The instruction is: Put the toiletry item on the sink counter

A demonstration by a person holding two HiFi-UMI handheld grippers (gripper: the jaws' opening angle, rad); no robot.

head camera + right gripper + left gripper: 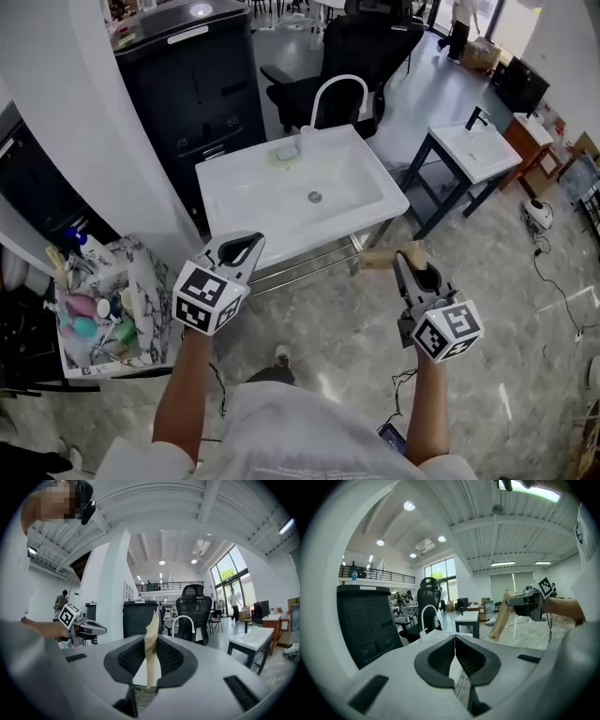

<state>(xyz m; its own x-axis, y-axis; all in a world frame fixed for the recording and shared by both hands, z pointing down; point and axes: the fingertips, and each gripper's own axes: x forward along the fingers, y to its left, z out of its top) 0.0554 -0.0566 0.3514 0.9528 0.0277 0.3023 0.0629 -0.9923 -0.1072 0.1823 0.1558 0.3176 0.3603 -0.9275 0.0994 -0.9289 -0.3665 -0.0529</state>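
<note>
The right tool (410,272) pinches the beige tube (382,258) by its thin crimped end, above the floor (506,319) and short of the sink counter (220,173). The left tool (242,251) is pressed together, empty. Risk: this narrow hold may let the tube pivot or slip out mid-carry.

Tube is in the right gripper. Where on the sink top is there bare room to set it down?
Bare for the tube: the sink counter's left stretch, from its left edge to the drain, and the right stretch past the drain. Crowded: the back rim, where a green item lies beside the faucet.
</note>
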